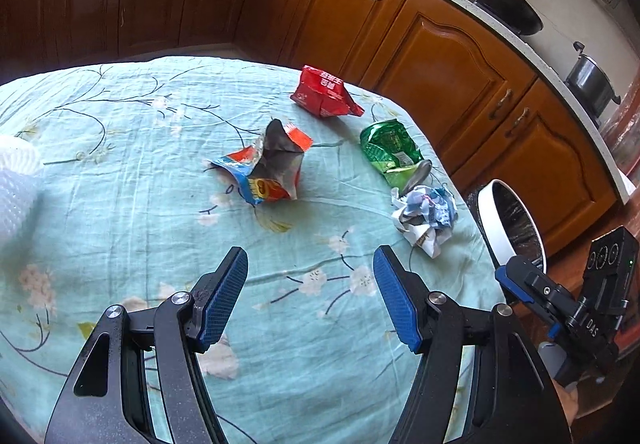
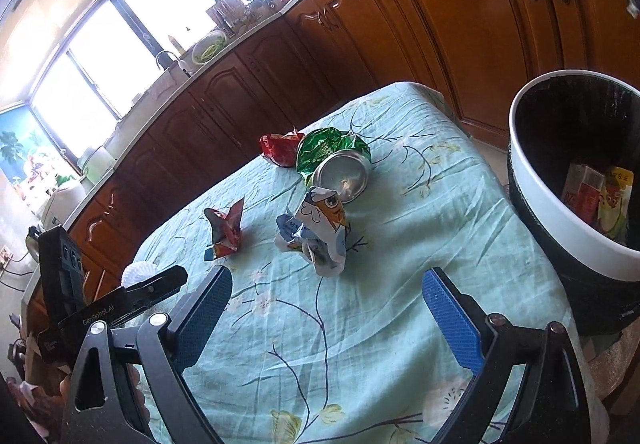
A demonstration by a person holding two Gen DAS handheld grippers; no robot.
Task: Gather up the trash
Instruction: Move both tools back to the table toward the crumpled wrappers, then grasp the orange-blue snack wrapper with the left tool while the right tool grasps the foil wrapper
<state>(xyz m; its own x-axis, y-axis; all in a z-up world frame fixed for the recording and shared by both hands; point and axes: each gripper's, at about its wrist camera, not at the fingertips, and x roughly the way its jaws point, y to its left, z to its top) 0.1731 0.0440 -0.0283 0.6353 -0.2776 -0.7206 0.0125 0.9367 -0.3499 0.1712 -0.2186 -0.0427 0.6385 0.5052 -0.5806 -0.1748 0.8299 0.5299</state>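
Your left gripper (image 1: 310,296) is spread wide with nothing between its blue pads (image 1: 224,300); it hangs over the floral tablecloth (image 1: 120,172). Your right gripper (image 2: 326,316) is the same: jaws well apart, empty, over the cloth.

From the left gripper: bare cloth directly ahead. Next out, slightly left of centre, the torn orange-blue snack wrapper (image 1: 266,168) with its silver inside showing. Ahead to the right, the crumpled white-blue paper wad (image 1: 426,214) near the table edge. Just beyond it and touching, the crushed green can (image 1: 390,150). Farthest, the red packet (image 1: 324,92). Off to the right, below the table edge, the white-rimmed trash bin (image 1: 494,220).

From the right gripper: the paper wad (image 2: 320,232) is nearest, dead ahead. The snack wrapper (image 2: 224,234) is ahead left. The can (image 2: 332,156) lies just behind the wad, open end facing you, and the red packet (image 2: 280,148) is beside it, farther left. The bin (image 2: 560,204) stands to the right against the table, black liner, some packaging already inside.
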